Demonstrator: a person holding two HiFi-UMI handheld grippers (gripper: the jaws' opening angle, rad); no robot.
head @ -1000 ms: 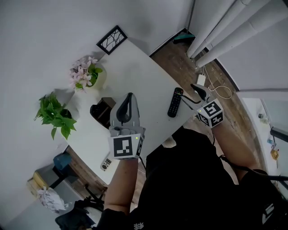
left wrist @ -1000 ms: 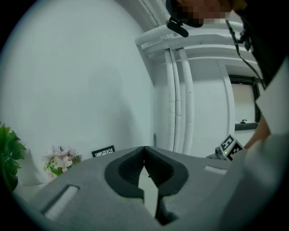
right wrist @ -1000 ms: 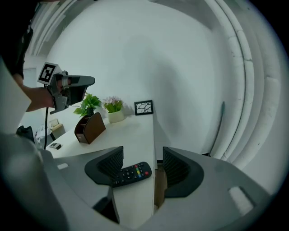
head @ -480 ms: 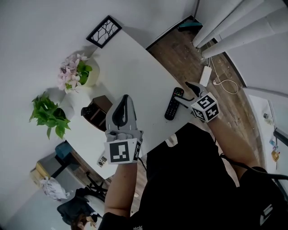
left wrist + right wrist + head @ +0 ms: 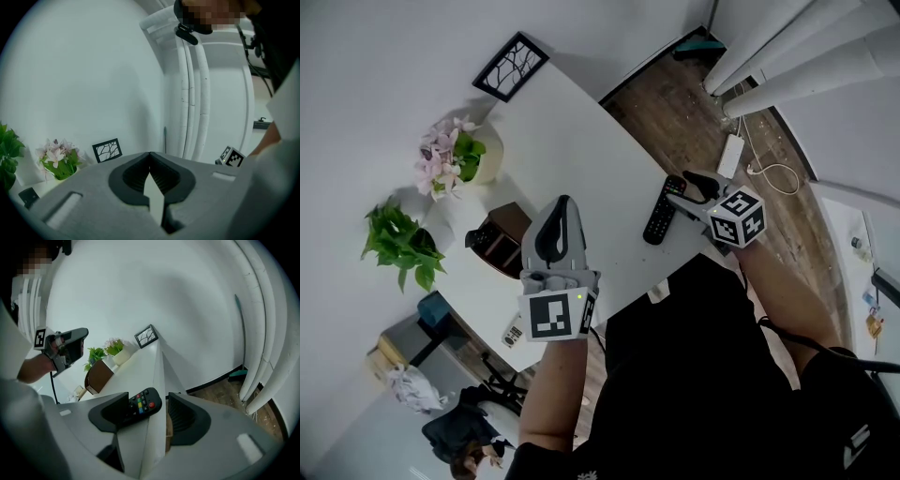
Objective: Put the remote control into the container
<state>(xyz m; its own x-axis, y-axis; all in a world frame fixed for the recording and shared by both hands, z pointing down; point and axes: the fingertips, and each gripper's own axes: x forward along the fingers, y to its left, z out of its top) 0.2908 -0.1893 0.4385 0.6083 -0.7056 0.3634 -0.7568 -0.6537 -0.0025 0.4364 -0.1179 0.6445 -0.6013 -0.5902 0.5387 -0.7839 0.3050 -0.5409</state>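
The remote control [image 5: 140, 406] is seen lying unclamped between the parted jaws of the right gripper [image 5: 150, 401], which have just been closing. It lies nearer the left jaw. If gripped off-centre, it could be skewed or nudged off the table [image 5: 140, 364] edge by the right jaw. The left gripper [image 5: 150, 157] is held closed and empty.

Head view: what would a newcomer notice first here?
The black remote control lying near the right edge of the white table, with the right gripper at its far end. Its tongs, which have just been closing a little, stand open around the remote's end without pinching it. Next, the left gripper, tongs shut and empty, hanging over the table near the brown box container.
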